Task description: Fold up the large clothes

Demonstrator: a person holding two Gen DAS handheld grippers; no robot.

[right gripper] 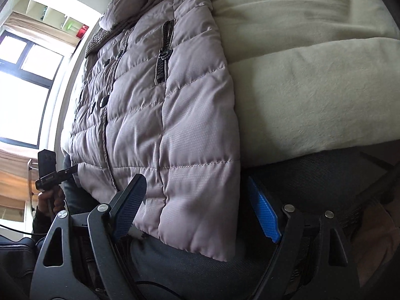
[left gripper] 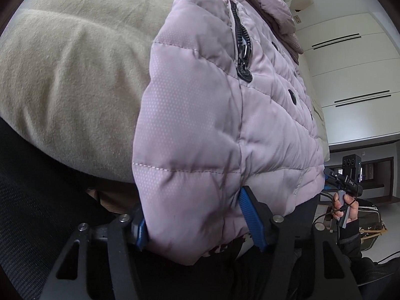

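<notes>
- A pale lilac quilted jacket (left gripper: 212, 125) lies spread on a bed covered by a beige blanket (left gripper: 70, 75), its bottom hem hanging over the near edge.
- The left claw (left gripper: 197, 222) reaches the hem at one bottom corner; the padded corner sits between its blue pads (left gripper: 251, 217) and both pads touch the fabric, so the corner appears gripped.
- The right claw (right gripper: 197, 207) stands at the other bottom corner with its jaws wide; the corner lies between the pads, the far-side blue pad (right gripper: 265, 215) apart from the cloth.
- A dark pocket zipper (right gripper: 163, 57) runs up each front panel, and dark snap buttons (right gripper: 102, 100) line the front closure.
- In each view the other hand (left gripper: 346, 207) shows at the frame edge, holding its tool.
- White cupboard doors (left gripper: 350, 62) stand behind the bed on one side, a bright window (right gripper: 22, 87) on the other.
</notes>
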